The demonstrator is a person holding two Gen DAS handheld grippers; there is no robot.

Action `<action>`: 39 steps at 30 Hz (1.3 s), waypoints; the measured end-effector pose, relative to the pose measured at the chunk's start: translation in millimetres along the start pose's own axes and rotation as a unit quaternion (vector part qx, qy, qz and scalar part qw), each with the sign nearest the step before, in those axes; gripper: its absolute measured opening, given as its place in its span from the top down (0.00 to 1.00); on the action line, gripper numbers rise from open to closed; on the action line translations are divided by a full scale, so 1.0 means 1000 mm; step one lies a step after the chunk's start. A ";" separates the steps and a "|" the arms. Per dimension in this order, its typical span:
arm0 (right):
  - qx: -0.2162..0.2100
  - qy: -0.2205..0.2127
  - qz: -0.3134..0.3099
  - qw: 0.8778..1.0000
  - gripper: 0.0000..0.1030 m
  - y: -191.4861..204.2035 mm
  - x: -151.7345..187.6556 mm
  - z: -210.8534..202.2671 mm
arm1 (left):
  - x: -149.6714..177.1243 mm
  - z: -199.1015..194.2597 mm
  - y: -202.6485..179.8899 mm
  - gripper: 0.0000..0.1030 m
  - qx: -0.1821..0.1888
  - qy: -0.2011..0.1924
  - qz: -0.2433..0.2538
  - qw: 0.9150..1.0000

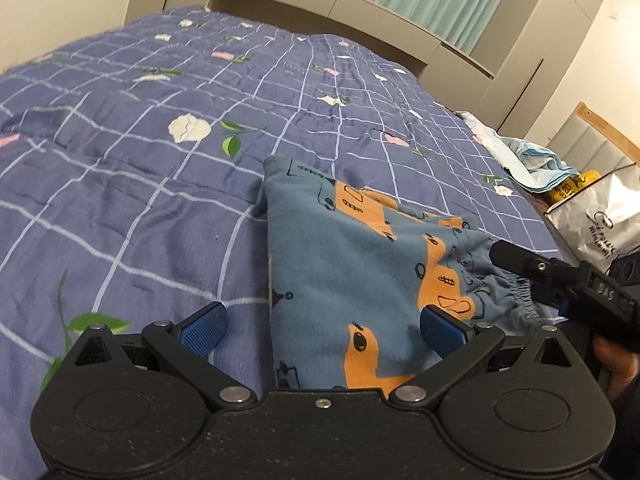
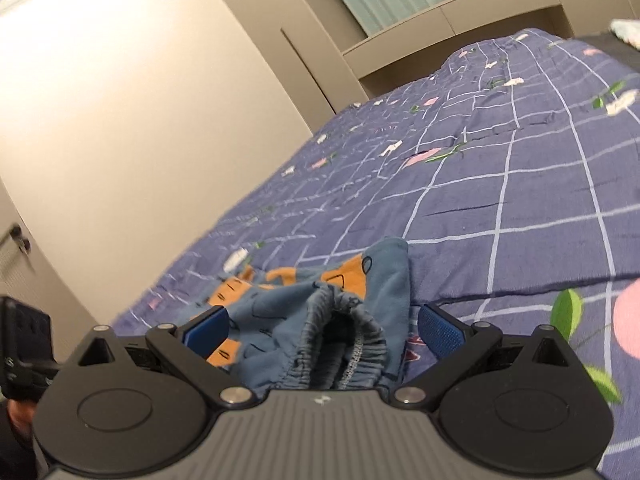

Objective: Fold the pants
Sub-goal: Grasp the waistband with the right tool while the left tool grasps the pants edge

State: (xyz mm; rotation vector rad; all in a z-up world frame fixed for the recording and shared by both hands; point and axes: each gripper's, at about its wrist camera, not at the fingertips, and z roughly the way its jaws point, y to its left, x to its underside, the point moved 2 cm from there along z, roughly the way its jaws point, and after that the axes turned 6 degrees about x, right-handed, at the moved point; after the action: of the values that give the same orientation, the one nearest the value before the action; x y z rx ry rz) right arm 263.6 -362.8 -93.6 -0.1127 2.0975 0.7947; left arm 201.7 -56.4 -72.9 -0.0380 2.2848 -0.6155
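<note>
Blue pants (image 1: 352, 272) with orange prints lie bunched on the bedspread, directly ahead of both grippers. My left gripper (image 1: 320, 328) is open, its right pad over the cloth and its left pad over the bedspread. The other gripper's black finger (image 1: 532, 264) reaches in from the right at the elastic waistband (image 1: 516, 292). In the right wrist view the pants (image 2: 304, 304) lie with the gathered waistband (image 2: 344, 348) gaping between the pads. My right gripper (image 2: 322, 330) is open around that waistband without pinching it.
A purple checked bedspread (image 1: 160, 140) with flowers covers the bed. At its right edge lie light blue cloths (image 1: 528, 160) and a silver bag (image 1: 600, 216). Beige cabinets (image 2: 120, 120) stand to the left in the right wrist view. A hand (image 1: 616, 364) shows at lower right.
</note>
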 end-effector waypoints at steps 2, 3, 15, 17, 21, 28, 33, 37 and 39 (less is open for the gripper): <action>0.012 -0.001 0.002 1.000 0.08 -0.001 0.000 -0.002 | 0.001 -0.003 0.001 0.01 -0.001 -0.001 -0.012 1.000; 0.023 -0.001 -0.001 1.000 0.10 0.000 0.001 -0.002 | 0.002 -0.003 0.001 0.01 -0.002 0.001 -0.015 1.000; 0.049 -0.002 0.009 0.999 0.41 0.001 0.005 -0.004 | 0.005 -0.009 -0.007 0.16 -0.001 0.004 -0.013 1.000; 0.051 -0.001 0.007 0.999 0.43 0.002 0.006 -0.004 | 0.005 -0.010 -0.007 0.22 0.002 0.005 -0.013 1.000; 0.053 -0.003 0.006 0.999 0.47 0.003 0.006 -0.004 | 0.006 -0.011 -0.009 0.30 0.008 0.005 -0.013 1.000; 0.067 -0.010 -0.029 0.997 0.66 0.018 0.011 -0.007 | 0.007 -0.013 -0.009 0.47 0.005 -0.002 -0.025 1.000; 0.085 -0.024 -0.043 0.995 0.72 0.029 0.016 -0.012 | 0.006 -0.017 -0.006 0.63 0.010 -0.010 -0.037 0.999; 0.094 -0.035 -0.048 0.994 0.76 0.035 0.017 -0.017 | 0.004 -0.018 -0.006 0.72 0.013 -0.009 -0.038 0.999; 0.099 -0.040 -0.055 0.993 0.77 0.039 0.017 -0.019 | 0.000 -0.019 -0.006 0.73 0.015 -0.007 -0.038 0.999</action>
State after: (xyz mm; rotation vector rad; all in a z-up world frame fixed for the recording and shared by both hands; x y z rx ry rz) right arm 225.7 -339.3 -79.4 -0.0860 2.0631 0.5141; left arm 188.0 -53.6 -59.1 -0.1131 2.2691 -0.6871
